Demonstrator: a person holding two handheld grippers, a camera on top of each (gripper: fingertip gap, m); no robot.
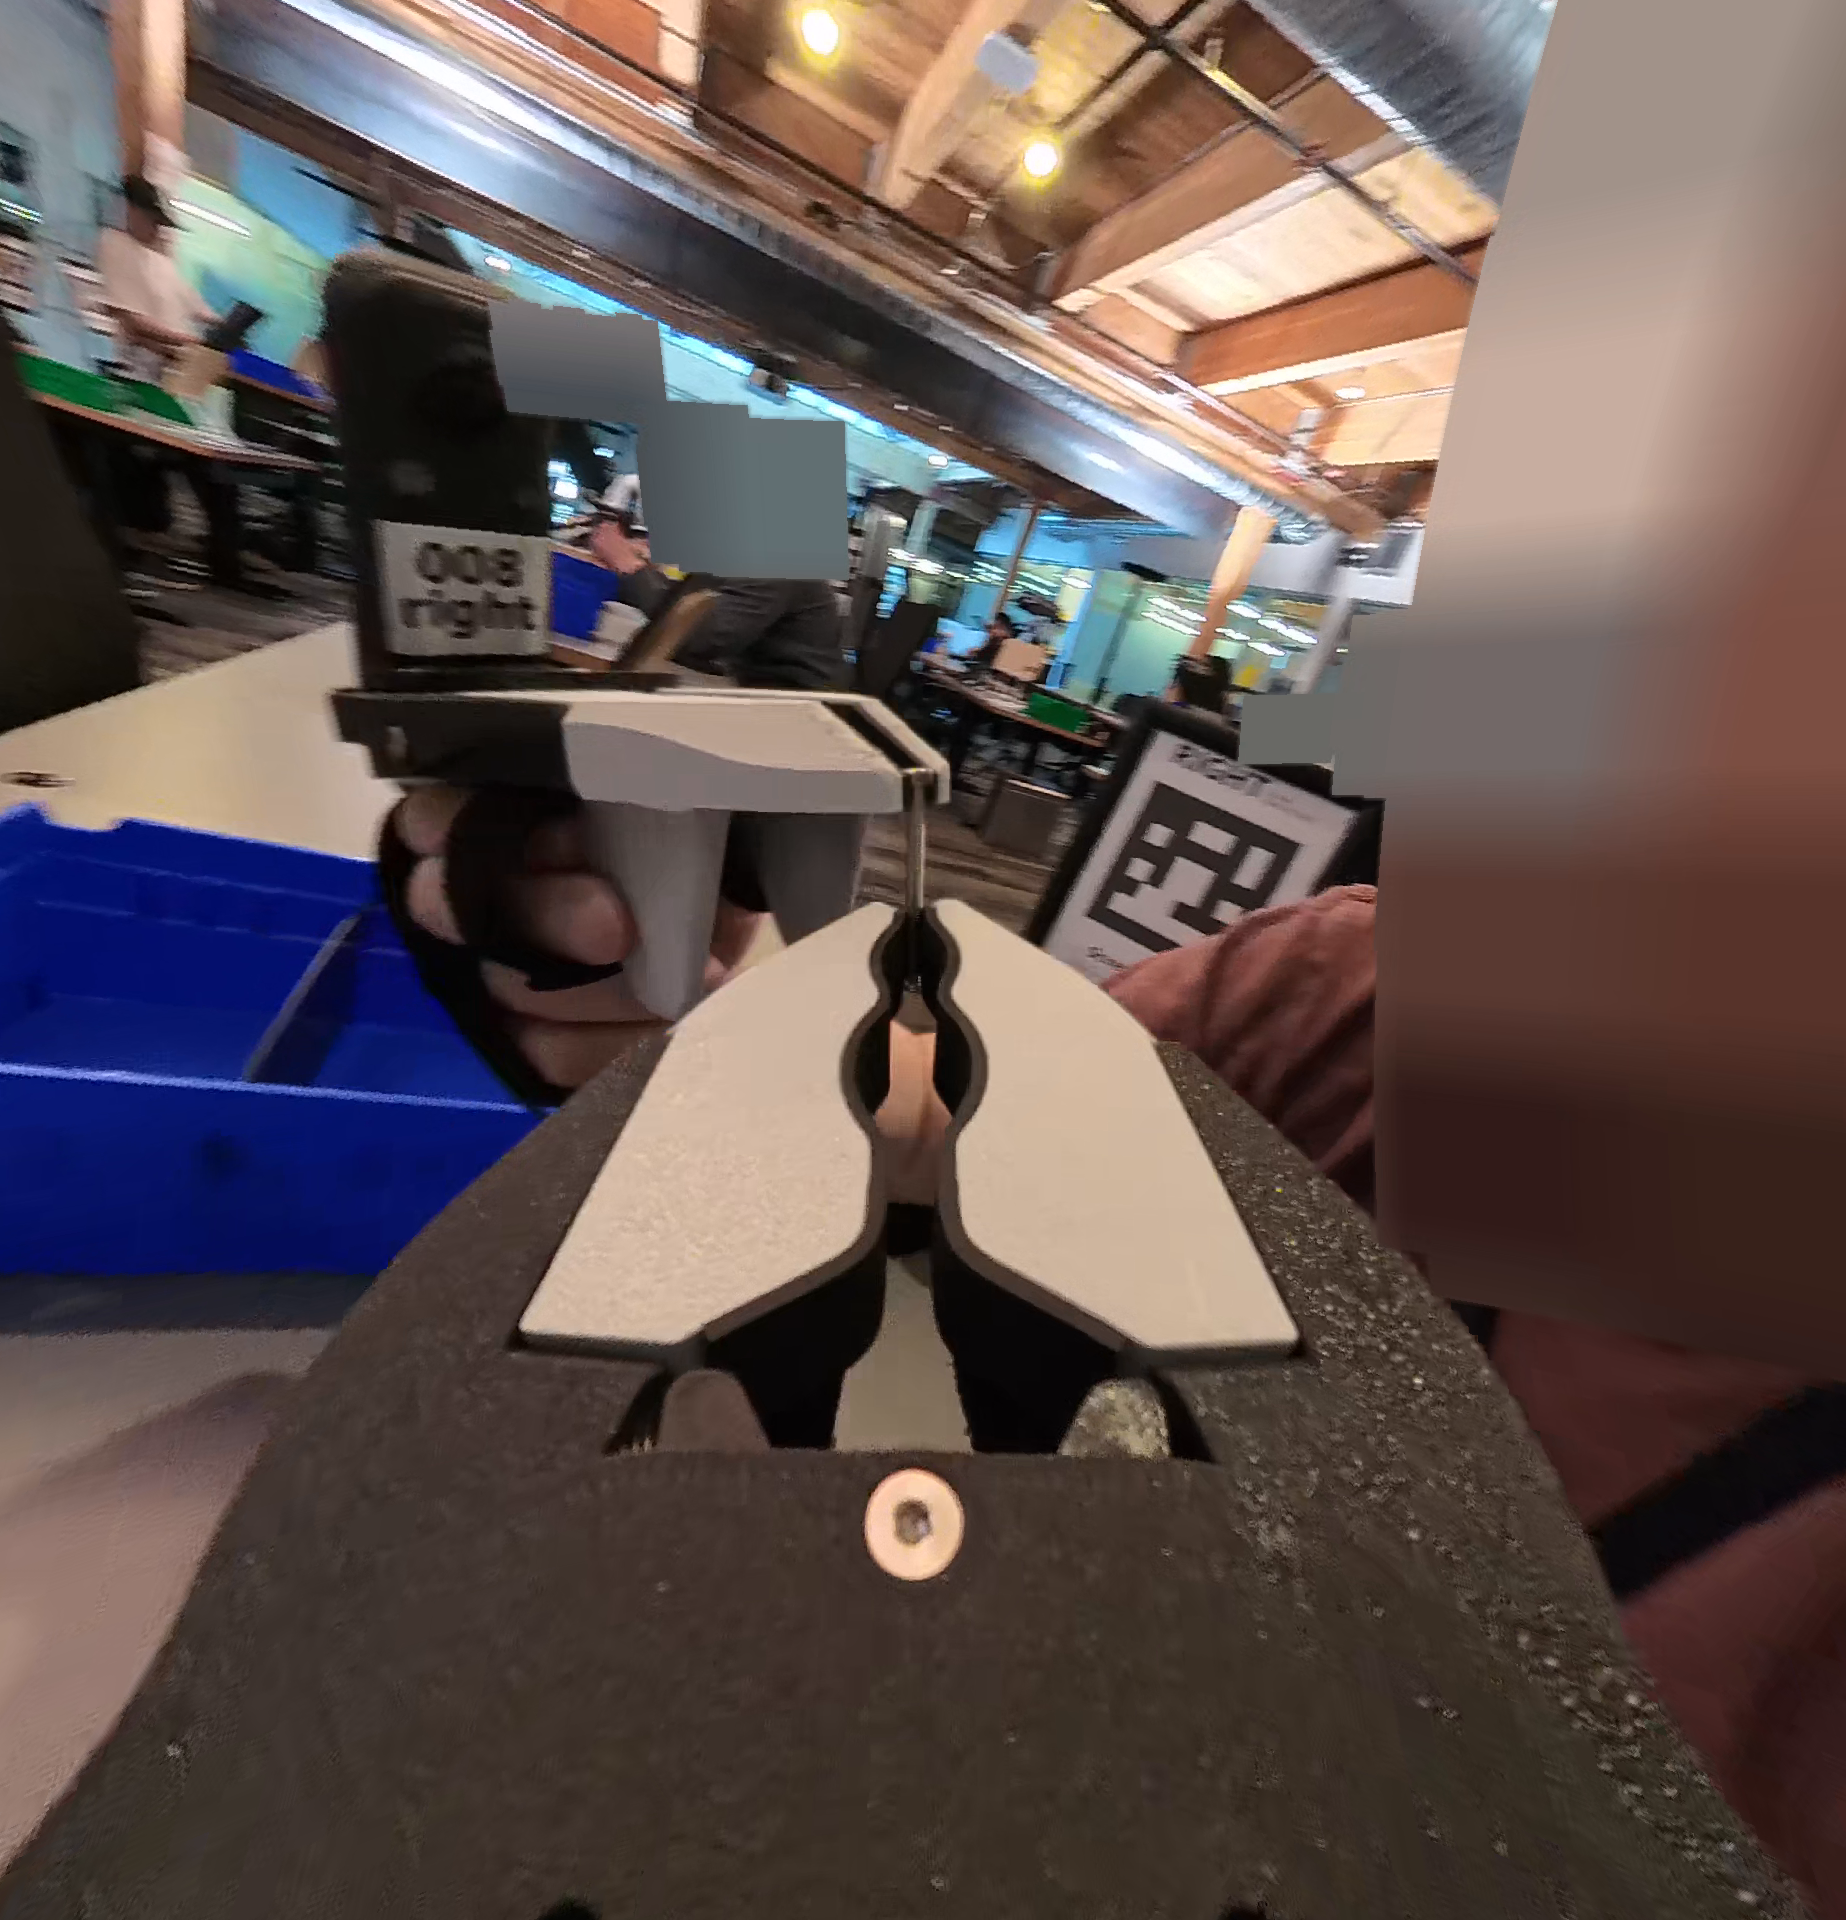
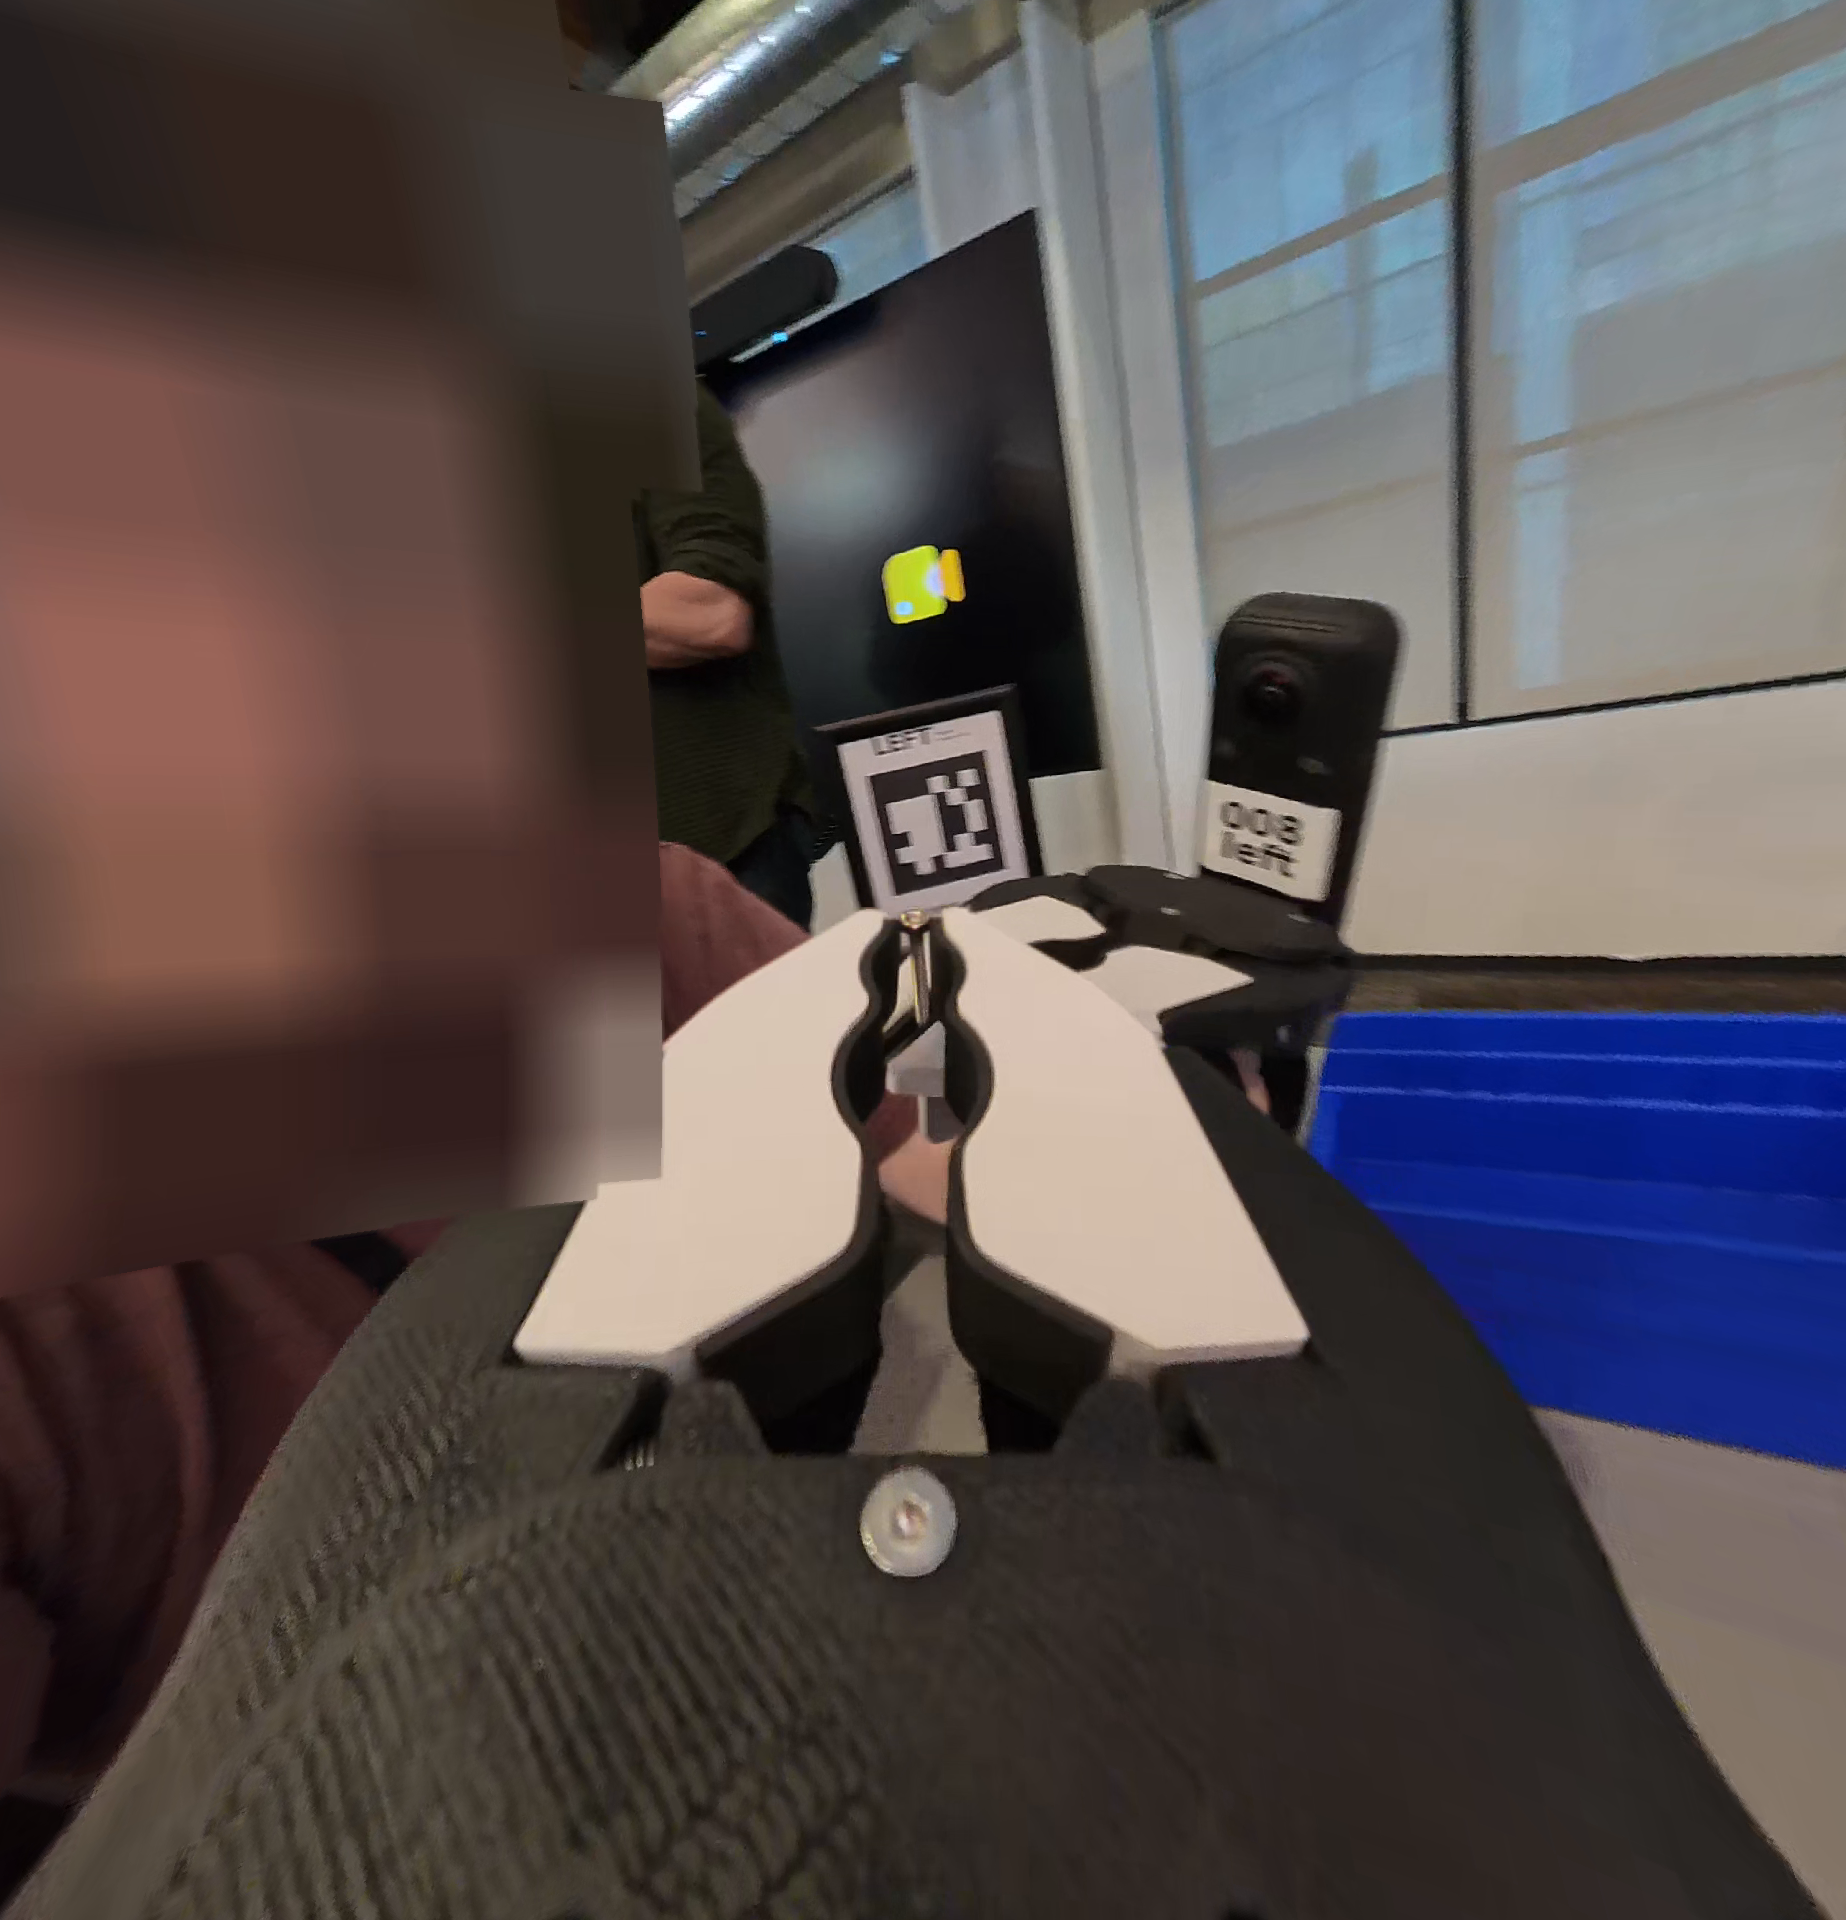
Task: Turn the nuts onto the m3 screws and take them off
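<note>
Wooden ceiling beams and round lamps run over a busy workshop behind the pale table, while the right wrist view faces tall windows and a dark screen. One blue bin with inner dividers stands on the table, beside the grippers. Two grippers are raised above the table, tips meeting. The left gripper has its white fingers drawn together on the lower end of one thin metal screw, a slim, bright, silvery shaft standing nearly upright. The right gripper, seen side-on in the left wrist view with a hand around its grip, has its fingers closed on the top end of the same screw, so the shaft bridges the two sets of tips. In the right wrist view the screw looks brassy where light catches it, with a small rounded head just above the fingertips and the shaft slanting down between the pads. Whether a nut sits on the shaft cannot be made out; the part in the left gripper's tips is too small and dark. Two framed black-and-white marker cards stand on the table, one in the left wrist view and one in the right. Each gripper carries one black camera, with a white label below it. A reddish sleeve lies near the tips.
</note>
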